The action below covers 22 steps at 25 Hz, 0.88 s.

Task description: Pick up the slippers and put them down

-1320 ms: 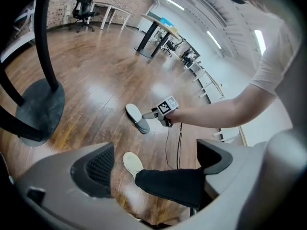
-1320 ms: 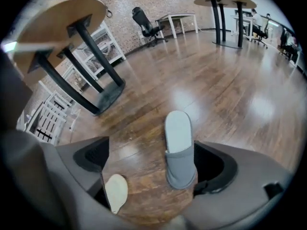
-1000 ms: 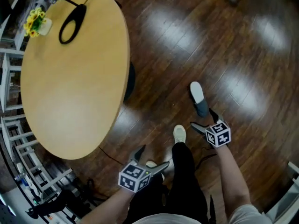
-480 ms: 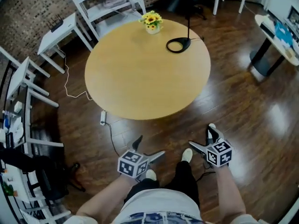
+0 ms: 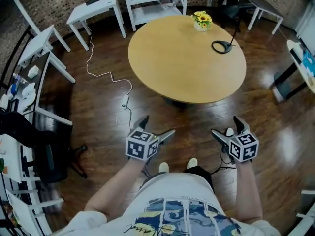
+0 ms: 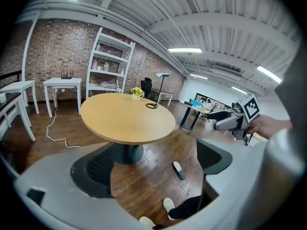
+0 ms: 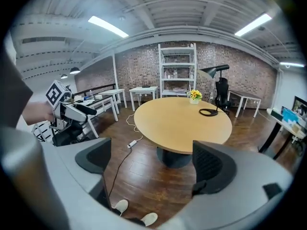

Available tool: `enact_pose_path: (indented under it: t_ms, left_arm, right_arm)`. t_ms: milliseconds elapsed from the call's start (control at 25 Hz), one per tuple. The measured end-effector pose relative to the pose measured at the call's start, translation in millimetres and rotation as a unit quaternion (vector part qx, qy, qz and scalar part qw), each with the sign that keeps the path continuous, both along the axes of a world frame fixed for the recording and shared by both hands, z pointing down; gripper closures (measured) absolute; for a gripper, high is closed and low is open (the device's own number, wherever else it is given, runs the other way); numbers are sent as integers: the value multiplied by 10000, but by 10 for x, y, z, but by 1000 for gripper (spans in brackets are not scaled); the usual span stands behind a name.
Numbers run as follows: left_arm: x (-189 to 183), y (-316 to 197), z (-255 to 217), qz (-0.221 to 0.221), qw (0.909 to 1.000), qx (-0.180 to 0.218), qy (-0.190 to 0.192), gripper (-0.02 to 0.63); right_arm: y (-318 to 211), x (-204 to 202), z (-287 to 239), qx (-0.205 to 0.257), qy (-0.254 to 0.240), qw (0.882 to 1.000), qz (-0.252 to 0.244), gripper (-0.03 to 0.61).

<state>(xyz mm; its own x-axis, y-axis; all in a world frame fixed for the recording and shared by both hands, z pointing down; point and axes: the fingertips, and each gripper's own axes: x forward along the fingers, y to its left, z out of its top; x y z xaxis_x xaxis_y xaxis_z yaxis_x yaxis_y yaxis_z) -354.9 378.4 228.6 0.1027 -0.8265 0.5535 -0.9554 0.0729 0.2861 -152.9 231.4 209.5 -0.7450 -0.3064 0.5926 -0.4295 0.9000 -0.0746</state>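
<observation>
One slipper, white insole with a dark strap (image 6: 178, 170), lies on the dark wooden floor beside the round table's base. In the head view only its white end (image 5: 229, 131) peeks out behind my right gripper (image 5: 225, 126). My left gripper (image 5: 158, 125) is held at waist height; both grippers stand open and empty, well above the floor. In the left gripper view the left gripper (image 6: 153, 169) looks down on the slipper between its dark pads (image 6: 96, 174). The right gripper view shows its right gripper (image 7: 153, 164) open over bare floor, with no slipper in it.
A round wooden table (image 5: 187, 58) stands ahead, carrying yellow flowers (image 5: 201, 19) and a black lamp base (image 5: 221, 46). A white cable and power strip (image 5: 125, 101) trail on the floor. White desks and shelves (image 5: 93, 9) line the back; a black chair (image 5: 49, 156) is at left. The person's white shoes (image 5: 163, 167) are below.
The head view has swung and tilted up, so the table now sits farther ahead. Both grippers stay open and empty; the slipper has slipped mostly behind the right gripper.
</observation>
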Motion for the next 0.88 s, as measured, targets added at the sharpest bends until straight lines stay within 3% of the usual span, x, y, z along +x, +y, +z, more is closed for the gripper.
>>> enact_pose_path:
  t_ms: [320,880]
  left_arm:
    - [-228,229,-97,-375,9993,36,25,80]
    - [81,153,-205,-252,9997,-67,39,80]
  right_arm:
    - [116,-3,-121,126,-12,9999,109,43]
    - [77,513,-204,68,-71,9992,390,44]
